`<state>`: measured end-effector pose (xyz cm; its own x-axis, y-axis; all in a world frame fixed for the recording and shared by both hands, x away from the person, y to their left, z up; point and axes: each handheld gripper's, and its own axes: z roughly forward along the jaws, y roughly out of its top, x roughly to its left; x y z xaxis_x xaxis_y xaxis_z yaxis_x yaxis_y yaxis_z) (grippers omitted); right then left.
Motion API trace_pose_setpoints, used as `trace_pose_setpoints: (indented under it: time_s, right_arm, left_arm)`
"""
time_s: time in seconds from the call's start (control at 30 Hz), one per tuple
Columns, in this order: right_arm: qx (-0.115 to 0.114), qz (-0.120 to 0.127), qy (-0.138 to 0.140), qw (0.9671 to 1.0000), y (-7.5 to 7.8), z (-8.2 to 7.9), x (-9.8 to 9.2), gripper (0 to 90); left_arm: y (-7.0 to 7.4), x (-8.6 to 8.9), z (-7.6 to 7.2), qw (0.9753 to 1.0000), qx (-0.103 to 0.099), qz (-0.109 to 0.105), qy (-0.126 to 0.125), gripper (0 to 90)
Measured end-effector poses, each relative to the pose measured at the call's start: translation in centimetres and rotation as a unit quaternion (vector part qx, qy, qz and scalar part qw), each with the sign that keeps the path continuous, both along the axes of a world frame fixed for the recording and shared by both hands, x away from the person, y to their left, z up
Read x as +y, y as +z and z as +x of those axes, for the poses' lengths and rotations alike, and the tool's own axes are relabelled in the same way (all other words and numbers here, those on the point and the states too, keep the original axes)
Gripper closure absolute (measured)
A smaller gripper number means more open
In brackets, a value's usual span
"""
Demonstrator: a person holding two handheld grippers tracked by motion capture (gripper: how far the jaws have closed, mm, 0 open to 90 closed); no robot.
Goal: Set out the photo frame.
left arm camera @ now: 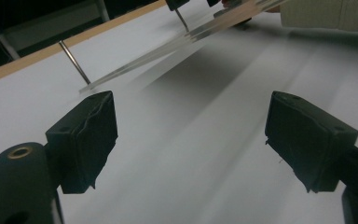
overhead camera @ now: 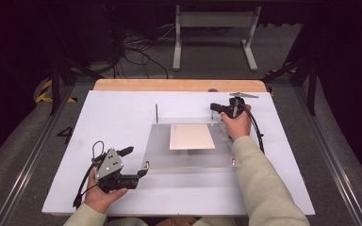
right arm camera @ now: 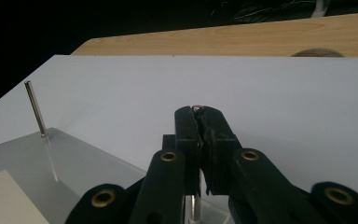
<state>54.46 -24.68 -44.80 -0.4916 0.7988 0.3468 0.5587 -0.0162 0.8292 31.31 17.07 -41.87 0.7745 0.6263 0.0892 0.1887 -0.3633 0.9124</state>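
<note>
A clear acrylic plate (overhead camera: 160, 146) lies on the white board, with a pale card (overhead camera: 192, 136) on its middle. A thin metal pin (overhead camera: 156, 113) stands upright at the plate's back left corner. My right gripper (overhead camera: 213, 107) is at the back right corner, shut on a second upright pin (right arm camera: 195, 207) whose tip shows between the jaws of the right gripper (right arm camera: 201, 116). My left gripper (overhead camera: 137, 161) is open just off the plate's front left corner, nothing between its fingers. From the left gripper (left arm camera: 191, 140), the plate's edge (left arm camera: 168, 49) and a pin (left arm camera: 74, 62) lie ahead.
The white board (overhead camera: 113, 117) covers a wooden table whose far edge (overhead camera: 179, 85) shows. Beyond it on the floor are a grey metal stand (overhead camera: 214, 33) and loose cables (overhead camera: 136, 52). Bare board lies left and in front of the plate.
</note>
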Motion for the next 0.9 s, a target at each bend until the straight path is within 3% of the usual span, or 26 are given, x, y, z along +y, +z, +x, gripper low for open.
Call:
trace_pose_setpoints:
  time_s: [0.07, 0.13, 0.17, 0.27, 0.4, 0.63, 0.73, 0.83, 0.9]
  right_arm:
    - [0.001, 0.001, 0.0, 1.0, 0.0, 0.0, 0.0, 85.6]
    - [0.003, 0.004, 0.0, 1.0, 0.0, 0.1, 0.0, 85.5]
    - [0.004, 0.006, 0.0, 1.0, -0.1, 0.1, -0.1, 85.5]
    - [0.005, 0.008, 0.0, 1.0, -0.1, 0.2, -0.1, 85.5]
    - [0.006, 0.008, -0.002, 0.9999, -0.1, 0.2, 0.0, 85.5]
    - [0.008, 0.011, 0.002, 0.9999, -0.1, 0.2, -0.1, 85.4]
    - [0.01, 0.014, 0.001, 0.9999, -0.1, 0.2, -0.2, 85.3]
    - [0.01, 0.016, 0.002, 0.9998, -0.1, 0.2, -0.2, 85.2]
    - [0.01, 0.017, 0.002, 0.9998, -0.2, 0.3, -0.2, 85.2]
  left_arm:
    - [0.1, -0.3, 0.1, 1.0, -0.007, 0.001, -0.002, 16.3]
    - [0.5, -1.0, 0.3, 0.9994, -0.031, -0.011, -0.004, 14.7]
    - [0.5, -1.0, 0.3, 0.9994, -0.031, -0.011, -0.004, 13.7]
    - [0.8, -2.0, 0.5, 0.9975, -0.068, -0.019, -0.005, 11.7]
    - [1.0, -3.2, 0.6, 0.9954, -0.093, -0.019, -0.012, 13.5]
    - [1.1, -4.4, 0.7, 0.9934, -0.108, -0.028, -0.024, 17.2]
    - [1.2, -4.6, 0.8, 0.9926, -0.116, -0.031, -0.019, 24.0]
    - [1.3, -4.4, 0.8, 0.993, -0.116, -0.014, -0.012, 45.4]
    - [1.4, -4.2, 0.9, 0.9934, -0.112, -0.015, -0.016, 46.7]
